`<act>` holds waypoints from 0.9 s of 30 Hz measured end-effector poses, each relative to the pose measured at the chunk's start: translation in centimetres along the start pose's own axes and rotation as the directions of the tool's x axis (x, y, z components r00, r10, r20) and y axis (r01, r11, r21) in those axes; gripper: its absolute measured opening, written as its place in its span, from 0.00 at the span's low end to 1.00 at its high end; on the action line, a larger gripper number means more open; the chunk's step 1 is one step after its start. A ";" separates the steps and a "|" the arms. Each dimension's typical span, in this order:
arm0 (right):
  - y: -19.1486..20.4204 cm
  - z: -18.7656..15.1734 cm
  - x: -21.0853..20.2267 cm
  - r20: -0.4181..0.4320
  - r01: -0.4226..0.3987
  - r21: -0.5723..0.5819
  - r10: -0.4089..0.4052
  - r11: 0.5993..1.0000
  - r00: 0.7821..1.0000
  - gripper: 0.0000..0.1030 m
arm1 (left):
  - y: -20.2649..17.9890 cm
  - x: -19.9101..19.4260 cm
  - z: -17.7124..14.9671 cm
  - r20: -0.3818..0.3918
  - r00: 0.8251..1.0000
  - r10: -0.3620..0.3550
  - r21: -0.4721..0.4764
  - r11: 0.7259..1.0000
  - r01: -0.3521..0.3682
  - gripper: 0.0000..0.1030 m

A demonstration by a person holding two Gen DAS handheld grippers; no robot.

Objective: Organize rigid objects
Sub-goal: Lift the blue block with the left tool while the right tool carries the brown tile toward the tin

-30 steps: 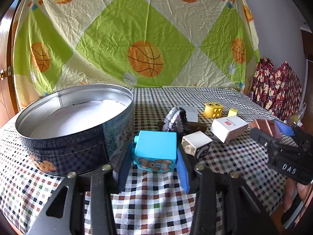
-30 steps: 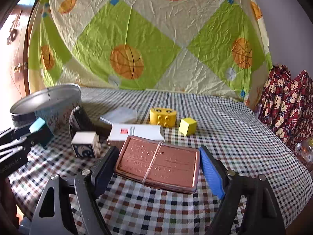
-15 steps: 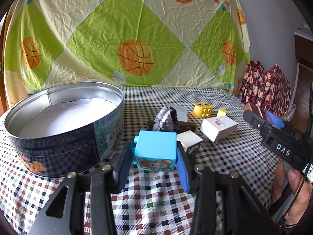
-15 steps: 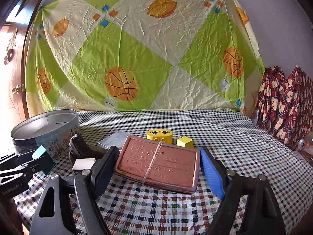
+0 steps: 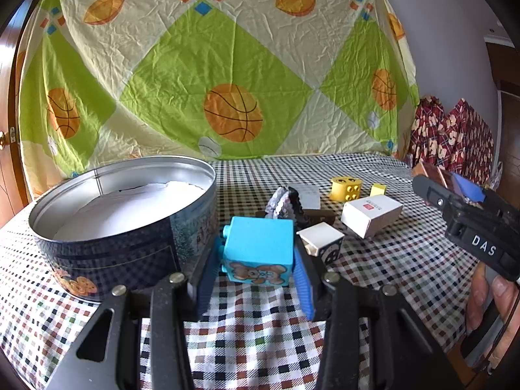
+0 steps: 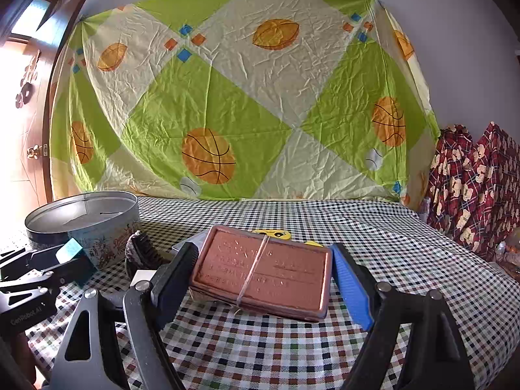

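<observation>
The left gripper (image 5: 256, 279) was clamped on a blue toy block (image 5: 258, 250) with a bear print, held above the checkered tablecloth (image 5: 260, 341), just right of the round open tin (image 5: 123, 224). The right gripper (image 6: 263, 276) was clamped across a flat brown case (image 6: 263, 269) bound by a rubber band, held clear of the cloth. Beyond the blue block, on the table, lay a white cube (image 5: 321, 240), a white box (image 5: 372, 214), a yellow block (image 5: 346, 188), a small yellow cube (image 5: 378, 190) and a sequined dark object (image 5: 286, 203). A patterned sheet (image 5: 227, 74) hung behind.
</observation>
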State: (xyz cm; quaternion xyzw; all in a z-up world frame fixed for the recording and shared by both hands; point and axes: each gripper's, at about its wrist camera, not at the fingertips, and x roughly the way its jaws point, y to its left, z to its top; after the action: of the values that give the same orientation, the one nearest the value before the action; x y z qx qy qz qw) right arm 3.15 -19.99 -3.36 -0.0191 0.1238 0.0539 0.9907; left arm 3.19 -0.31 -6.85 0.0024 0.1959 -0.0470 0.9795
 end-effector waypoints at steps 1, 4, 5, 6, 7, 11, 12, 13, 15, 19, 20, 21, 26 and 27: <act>0.2 0.0 -0.1 0.008 0.000 -0.001 0.000 1.000 1.000 0.81 | -0.1 0.0 0.0 -0.002 1.000 0.017 0.013 1.000 -0.017 0.41; 1.4 -0.1 -0.7 0.043 -0.020 -0.015 0.021 1.000 0.999 0.81 | 0.0 -0.1 -0.2 -0.003 0.999 0.049 0.024 0.999 -0.049 0.41; 1.9 -0.1 -0.9 0.050 -0.031 -0.029 0.032 0.999 0.998 0.81 | 0.1 -0.1 -0.2 -0.004 0.998 0.061 0.022 0.998 -0.061 0.41; 2.5 -0.2 -1.0 0.057 -0.047 -0.045 0.049 0.998 0.997 0.81 | 0.2 -0.1 -0.3 -0.008 0.998 0.068 0.022 0.997 -0.068 0.41; 2.8 -0.2 -1.1 0.061 -0.055 -0.050 0.058 0.997 0.996 0.81 | 0.3 -0.1 -0.3 -0.014 0.997 0.075 0.022 0.997 -0.075 0.41; 2.7 -0.3 -1.2 0.065 -0.057 -0.031 0.059 0.998 0.996 0.81 | 1.5 -0.3 -0.9 -0.027 0.996 0.087 -0.018 0.996 -0.087 0.41; 2.6 -0.3 -1.2 0.065 -0.056 -0.024 0.058 0.998 0.996 0.81 | 1.7 -0.4 -1.1 -0.020 0.996 0.085 -0.026 0.996 -0.086 0.41; 2.7 -0.3 -1.2 0.066 -0.053 -0.029 0.055 0.998 0.996 0.81 | 1.8 -0.5 -1.2 -0.016 0.997 0.078 -0.028 0.997 -0.078 0.41; 3.3 -0.3 -1.1 0.071 -0.038 -0.057 0.042 0.998 0.997 0.81 | 1.6 -0.6 -1.1 0.001 0.997 0.071 -0.016 0.997 -0.071 0.41; 4.0 -0.3 -1.2 0.081 -0.023 -0.064 0.028 0.998 0.996 0.81 | 1.6 -1.0 -1.2 0.025 0.997 0.070 -0.009 0.998 -0.070 0.41; 4.1 -0.3 -1.2 0.076 -0.023 -0.062 0.028 0.998 0.997 0.81 | 1.8 -1.1 -1.3 0.027 0.997 0.068 -0.015 0.998 -0.067 0.41; 4.2 -0.3 -1.1 0.073 -0.024 -0.061 0.029 0.998 0.997 0.81 | 2.0 -1.2 -1.4 0.031 0.997 0.072 -0.020 0.997 -0.071 0.41; 5.2 -0.2 -0.7 0.051 -0.030 -0.069 0.034 0.997 0.998 0.81 | 3.5 -1.5 -1.3 0.027 0.997 0.076 -0.057 0.996 -0.075 0.41; 5.5 -0.2 -0.7 0.052 -0.032 -0.073 0.036 0.997 0.998 0.81 | 3.7 -1.6 -1.2 0.027 0.996 0.083 -0.057 0.995 -0.081 0.41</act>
State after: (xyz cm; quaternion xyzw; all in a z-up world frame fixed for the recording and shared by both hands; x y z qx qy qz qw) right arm 1.78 -14.63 -3.48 -0.0510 0.0958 0.0758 0.9912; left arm 1.62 3.52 -7.45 -0.0175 0.1823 -0.0012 0.9831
